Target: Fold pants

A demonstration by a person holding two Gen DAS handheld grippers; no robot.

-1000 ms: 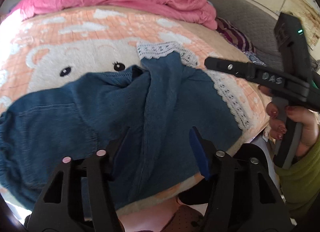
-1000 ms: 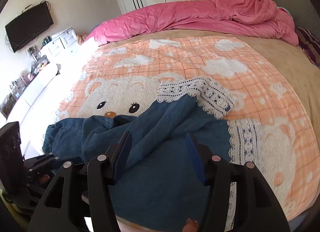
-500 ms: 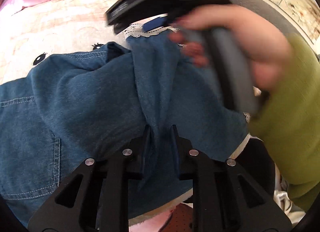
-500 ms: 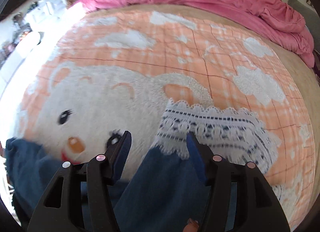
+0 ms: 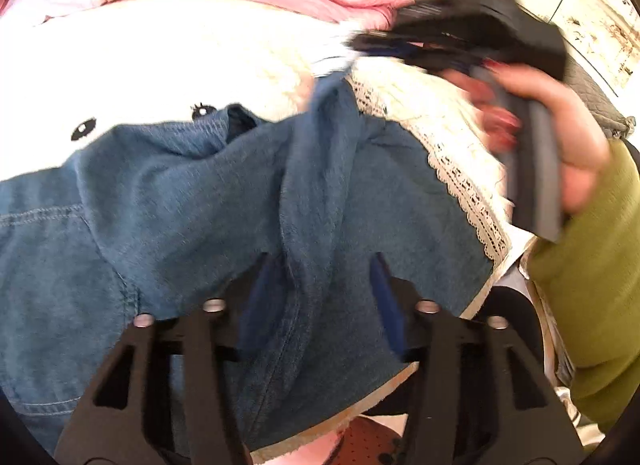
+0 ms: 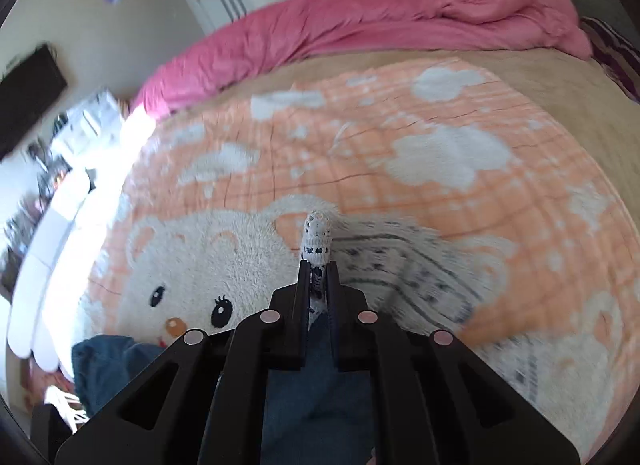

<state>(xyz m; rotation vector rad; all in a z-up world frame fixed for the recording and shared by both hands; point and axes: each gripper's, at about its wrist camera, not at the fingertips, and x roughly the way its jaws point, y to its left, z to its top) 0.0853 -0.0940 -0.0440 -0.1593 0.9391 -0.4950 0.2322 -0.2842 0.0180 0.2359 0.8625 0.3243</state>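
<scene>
The denim pants (image 5: 192, 225) lie rumpled on the bear-print blanket (image 6: 440, 153), spread out under and ahead of the left gripper (image 5: 320, 293). That gripper has its blue-padded jaws spread wide, straddling a raised fold of the fabric without clamping it. Further right and beyond it, the right gripper (image 6: 318, 277) is clenched on the lace hem (image 6: 318, 233) of one pant leg, the white trim poking out past its fingertips. The hand (image 5: 560, 137) holding it appears blurred, with a green sleeve (image 5: 592, 273) below. A pink duvet (image 6: 380, 21) is heaped along the far edge of the bed.
</scene>
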